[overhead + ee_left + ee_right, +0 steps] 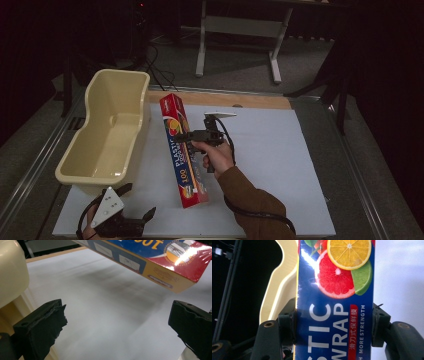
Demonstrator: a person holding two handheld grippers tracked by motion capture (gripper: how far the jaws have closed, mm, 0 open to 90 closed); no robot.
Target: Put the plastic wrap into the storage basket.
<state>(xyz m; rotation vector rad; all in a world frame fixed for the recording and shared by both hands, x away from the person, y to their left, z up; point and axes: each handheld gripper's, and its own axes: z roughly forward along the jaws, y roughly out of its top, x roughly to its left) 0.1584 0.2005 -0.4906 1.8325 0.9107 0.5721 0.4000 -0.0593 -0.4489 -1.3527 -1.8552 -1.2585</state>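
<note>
Nearby, cream tub (107, 132) just beside plastic wrap box (182, 150); white mat (280, 155) beneath

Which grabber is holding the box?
The right gripper: its jaws squeeze both sides of the plastic wrap box. The left gripper is wide open with nothing between its jaws.

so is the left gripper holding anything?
No: the left gripper has its jaws wide apart over bare white mat.
</note>
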